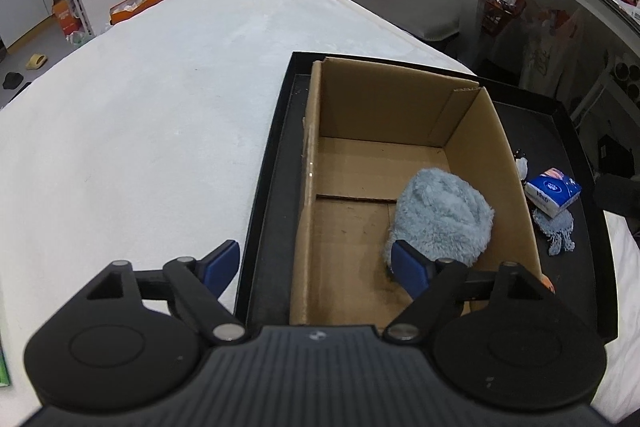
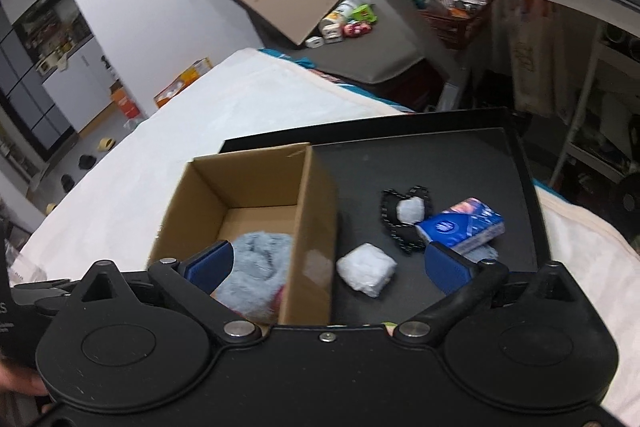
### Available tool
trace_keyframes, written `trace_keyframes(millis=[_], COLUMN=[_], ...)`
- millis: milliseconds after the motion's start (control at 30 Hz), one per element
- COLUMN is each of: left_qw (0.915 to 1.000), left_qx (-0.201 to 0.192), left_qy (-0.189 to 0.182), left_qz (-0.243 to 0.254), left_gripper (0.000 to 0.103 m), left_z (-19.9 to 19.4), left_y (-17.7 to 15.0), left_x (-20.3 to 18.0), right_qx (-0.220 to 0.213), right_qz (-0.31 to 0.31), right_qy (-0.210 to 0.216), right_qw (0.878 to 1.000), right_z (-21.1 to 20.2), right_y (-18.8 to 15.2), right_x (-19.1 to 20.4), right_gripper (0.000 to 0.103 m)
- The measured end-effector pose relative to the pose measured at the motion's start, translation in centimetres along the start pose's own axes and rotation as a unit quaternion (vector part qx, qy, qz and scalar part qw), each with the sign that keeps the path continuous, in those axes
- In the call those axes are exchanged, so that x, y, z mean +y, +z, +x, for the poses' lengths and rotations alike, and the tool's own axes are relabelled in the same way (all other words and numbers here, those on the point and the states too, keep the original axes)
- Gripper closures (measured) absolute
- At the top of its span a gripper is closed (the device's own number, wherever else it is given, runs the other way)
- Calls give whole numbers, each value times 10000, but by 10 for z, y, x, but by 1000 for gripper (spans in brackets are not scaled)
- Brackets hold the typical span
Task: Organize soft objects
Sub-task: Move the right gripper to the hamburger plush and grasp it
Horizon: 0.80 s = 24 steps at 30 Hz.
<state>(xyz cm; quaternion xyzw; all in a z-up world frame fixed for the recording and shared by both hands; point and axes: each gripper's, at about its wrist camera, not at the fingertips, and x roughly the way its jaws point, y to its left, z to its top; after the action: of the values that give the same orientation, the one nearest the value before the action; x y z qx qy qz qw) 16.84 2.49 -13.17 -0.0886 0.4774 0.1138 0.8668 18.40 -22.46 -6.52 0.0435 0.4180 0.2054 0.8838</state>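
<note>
Left gripper (image 1: 316,267): jaws spread wide, nothing between them, above the cardboard box's near end.
Right gripper (image 2: 328,263): fingers wide apart, empty, over the black tray (image 2: 524,187).
Cardboard box (image 1: 404,107): stands against the tray's left wall; far half bare.
Fluffy blue-grey cloth (image 1: 440,215): bunched, at the box's right wall.
Tray floor: white wad (image 2: 366,269), tissue pack (image 2: 460,227), bare toward far edge.

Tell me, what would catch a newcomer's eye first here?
Probably the fluffy grey-blue cloth bundled inside the open cardboard box, which stands in a shallow black tray on a white-covered surface. Beside the box, on the tray floor, lie a blue tissue pack and a small white wrapped bundle. Both hand-held grippers are open.
</note>
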Motion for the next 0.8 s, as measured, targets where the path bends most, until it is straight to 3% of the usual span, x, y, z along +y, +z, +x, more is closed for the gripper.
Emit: trace_keyframes(millis=[433, 800], left_qw=[9995, 9989], left_qx=[85, 181], left_qy=[-54, 27], left_qz=[286, 424], left_gripper=[17, 17], left_z=[1, 4], left_y=[2, 2], left_x=[-21, -31], right_qx=[90, 368], right_qz=[393, 548], right_qy=[-376, -246], right_qw=[9985, 9975], right_z=[-1, 8], right_y=[-29, -57], right_x=[-50, -69], right_gripper=[0, 0])
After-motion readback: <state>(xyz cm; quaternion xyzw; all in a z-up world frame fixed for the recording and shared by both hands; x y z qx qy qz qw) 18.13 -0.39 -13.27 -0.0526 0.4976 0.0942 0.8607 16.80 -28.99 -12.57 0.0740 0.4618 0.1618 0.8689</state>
